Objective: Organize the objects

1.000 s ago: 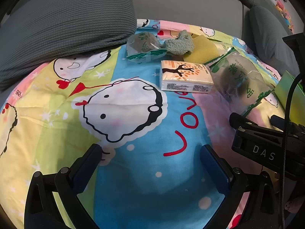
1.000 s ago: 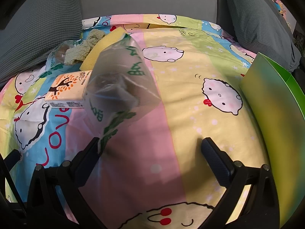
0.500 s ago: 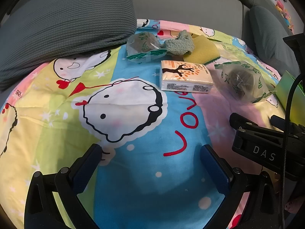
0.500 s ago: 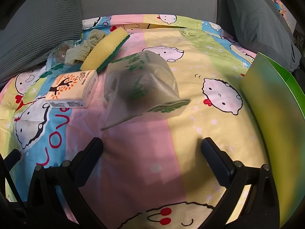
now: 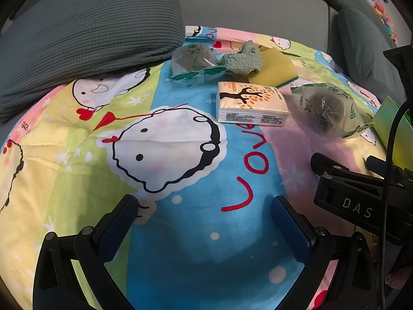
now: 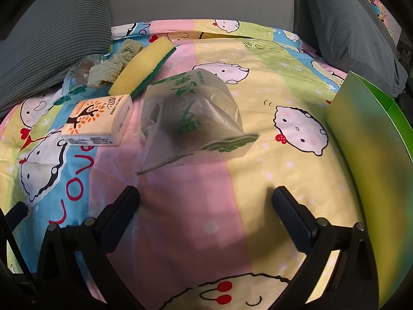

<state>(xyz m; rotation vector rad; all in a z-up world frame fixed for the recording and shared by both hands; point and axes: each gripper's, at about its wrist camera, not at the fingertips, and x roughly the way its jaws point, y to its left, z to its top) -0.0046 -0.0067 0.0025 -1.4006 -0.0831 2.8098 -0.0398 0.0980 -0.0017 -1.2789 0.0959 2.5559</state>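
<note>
The objects lie on a cartoon-printed cotton sheet (image 5: pixel 77 160) over a grey sofa. From the left: a grey waffle-textured cushion (image 5: pixel 85 33); then a clear crinkled plastic bag with green print (image 5: pixel 193 63) holding something round and brown; touching it, a crumpled grey-green terry cloth (image 5: pixel 242 59); behind that, a yellow foam sponge with a dark green scouring layer (image 5: pixel 273 68). In front lies a flat rectangular tissue pack with an orange tree design (image 5: pixel 251 107). Right of it is a second clear plastic bag with green print (image 6: pixel 192 118); its dark content is hard to make out through the film. At the far right a glossy green cardboard box (image 6: pixel 371 149) is cut off by the frame.

The left gripper (image 5: pixel 204 222) is spread wide with nothing between its blue pads. The right gripper (image 6: pixel 206 209) is also released, near the second bag but apart from it.
</note>
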